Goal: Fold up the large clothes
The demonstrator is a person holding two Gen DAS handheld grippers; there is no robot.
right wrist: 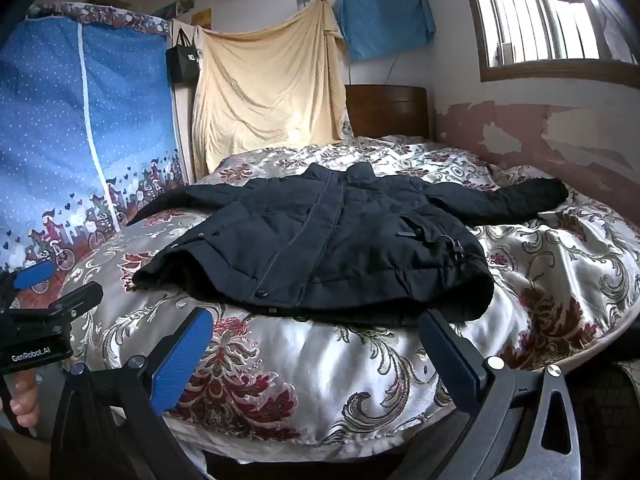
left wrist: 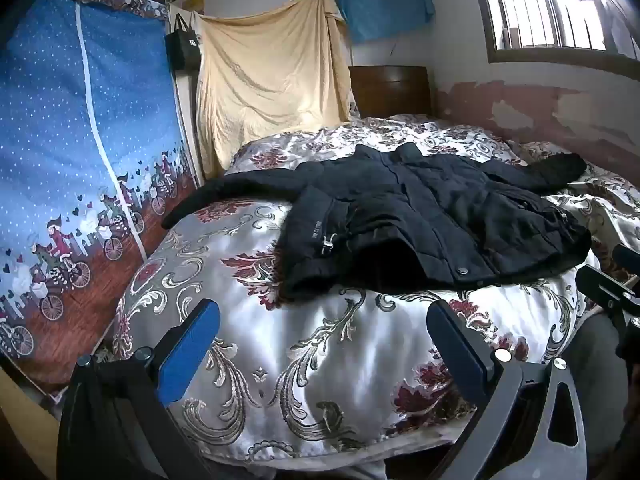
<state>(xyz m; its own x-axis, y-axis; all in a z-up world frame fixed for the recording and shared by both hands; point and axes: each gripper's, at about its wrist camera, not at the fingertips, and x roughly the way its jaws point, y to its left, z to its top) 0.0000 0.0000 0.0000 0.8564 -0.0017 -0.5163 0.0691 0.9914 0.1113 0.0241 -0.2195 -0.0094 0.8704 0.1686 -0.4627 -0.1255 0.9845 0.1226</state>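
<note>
Dark jacket [right wrist: 320, 248] lying spread out, front up, on the patterned quilt [right wrist: 304, 380], sleeves reaching left and right, left gripper [left wrist: 324, 344] and right gripper [right wrist: 316, 352] hovering near the bed's near edge, fingers wide apart, gripping nothing

We hold our left tongs [left wrist: 322, 340] tilted gently downward with the blue-padded fingers [left wrist: 188, 344] spread as wide as they go, nothing between them and nothing touched. Our right tongs [right wrist: 316, 354] sit at much the same downward tilt, their fingers [right wrist: 182, 364] equally wide apart and bare. The two tools are side by side and near each other: each one's body shows at the edge of the other's view. In the right wrist view, the fingers of our left hand [right wrist: 24, 400] curl around the left tool's handle.
</note>
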